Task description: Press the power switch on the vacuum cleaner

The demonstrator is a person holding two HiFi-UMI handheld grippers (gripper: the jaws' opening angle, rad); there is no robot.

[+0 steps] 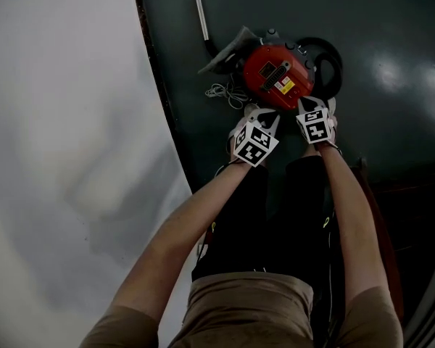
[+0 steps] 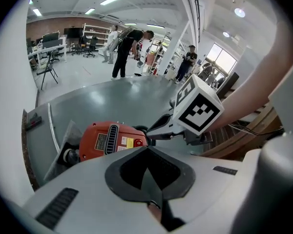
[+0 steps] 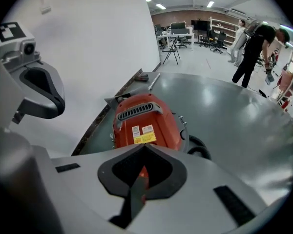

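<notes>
the vacuum cleaner (image 1: 278,77) sits on the floor (image 1: 391,64) by the wall (image 1: 58,85) at left, hose (image 1: 332,60) at its right; left tongs (image 1: 261,120) and right tongs (image 1: 312,112) side by side at its near side.

The red canister vacuum cleaner (image 1: 278,76), topped by a black vent grille and yellow and white labels, sits on the dark grey floor (image 1: 391,122), its black hose (image 1: 333,60) coiled alongside.
</notes>
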